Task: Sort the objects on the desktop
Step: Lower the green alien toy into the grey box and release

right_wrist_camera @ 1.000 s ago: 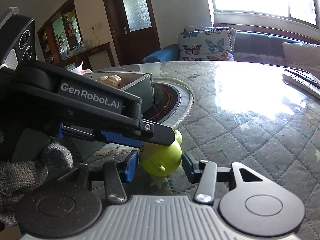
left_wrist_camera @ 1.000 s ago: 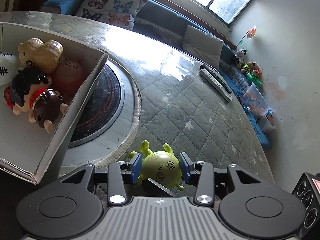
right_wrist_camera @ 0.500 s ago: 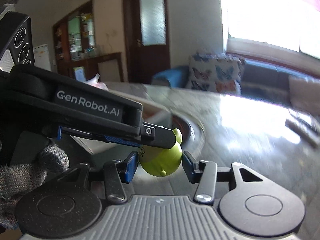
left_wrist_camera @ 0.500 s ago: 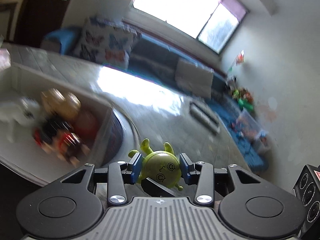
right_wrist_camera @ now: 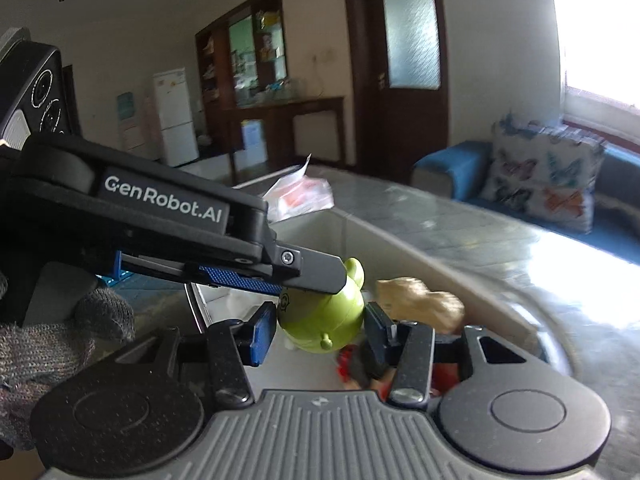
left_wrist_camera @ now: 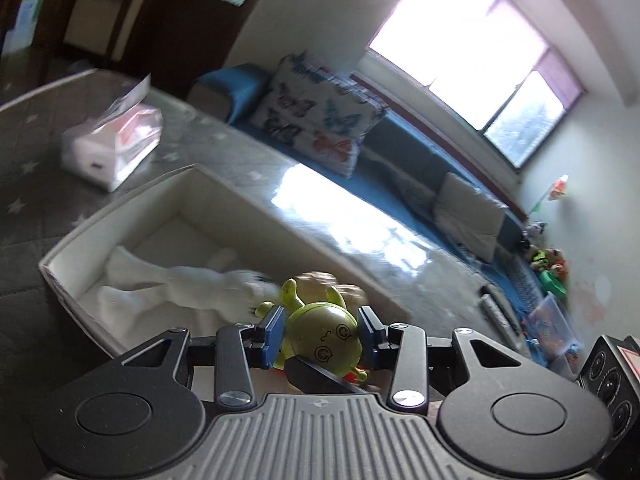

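My left gripper (left_wrist_camera: 320, 330) is shut on a green alien toy (left_wrist_camera: 322, 334) and holds it in the air over the white box (left_wrist_camera: 120, 216). The toy also shows in the right wrist view (right_wrist_camera: 324, 320), with the left gripper's finger (right_wrist_camera: 312, 268) lying across its top. My right gripper (right_wrist_camera: 320, 330) brackets the toy from the other side; a gap shows at each blue pad, so it looks open. Inside the box lie a white plush toy (left_wrist_camera: 192, 280), a tan peanut-shaped toy (right_wrist_camera: 420, 304) and a red and dark figure (right_wrist_camera: 360, 368).
A tissue pack (left_wrist_camera: 116, 144) lies on the quilted table cover (left_wrist_camera: 24, 200) beyond the box. A remote control (left_wrist_camera: 500, 316) lies at the table's right. A blue sofa with a butterfly cushion (left_wrist_camera: 320, 120) stands behind the table.
Both grippers have lifted the green toy off the table and carried it left, so it now hangs over the box. The views have tilted upward.
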`<move>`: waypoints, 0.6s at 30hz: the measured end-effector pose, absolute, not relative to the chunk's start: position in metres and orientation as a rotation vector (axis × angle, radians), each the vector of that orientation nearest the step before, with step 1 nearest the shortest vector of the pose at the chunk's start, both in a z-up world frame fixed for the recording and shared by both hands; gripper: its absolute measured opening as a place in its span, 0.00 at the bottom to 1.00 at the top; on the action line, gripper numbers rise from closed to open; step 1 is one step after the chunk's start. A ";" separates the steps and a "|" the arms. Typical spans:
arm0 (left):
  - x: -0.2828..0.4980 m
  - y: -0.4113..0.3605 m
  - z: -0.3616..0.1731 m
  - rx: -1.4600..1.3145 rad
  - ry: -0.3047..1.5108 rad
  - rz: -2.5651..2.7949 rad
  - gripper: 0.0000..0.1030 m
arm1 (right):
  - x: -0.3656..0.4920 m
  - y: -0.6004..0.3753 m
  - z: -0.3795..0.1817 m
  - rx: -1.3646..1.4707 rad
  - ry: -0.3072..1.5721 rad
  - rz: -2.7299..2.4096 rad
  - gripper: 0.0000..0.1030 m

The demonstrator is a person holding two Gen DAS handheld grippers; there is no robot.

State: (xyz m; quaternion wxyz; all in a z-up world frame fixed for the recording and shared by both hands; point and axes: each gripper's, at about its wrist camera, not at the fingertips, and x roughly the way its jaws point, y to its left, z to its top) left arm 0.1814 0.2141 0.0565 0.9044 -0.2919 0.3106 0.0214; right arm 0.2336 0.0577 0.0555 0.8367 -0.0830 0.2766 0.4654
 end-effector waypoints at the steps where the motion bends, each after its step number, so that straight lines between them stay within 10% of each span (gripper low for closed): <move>1: 0.184 0.220 0.053 -0.610 0.655 0.050 0.41 | 0.239 0.062 0.054 -0.173 0.605 0.995 0.47; 18: 0.197 0.239 0.024 -0.611 0.743 0.075 0.41 | 0.263 0.104 0.024 -0.291 0.828 1.025 0.47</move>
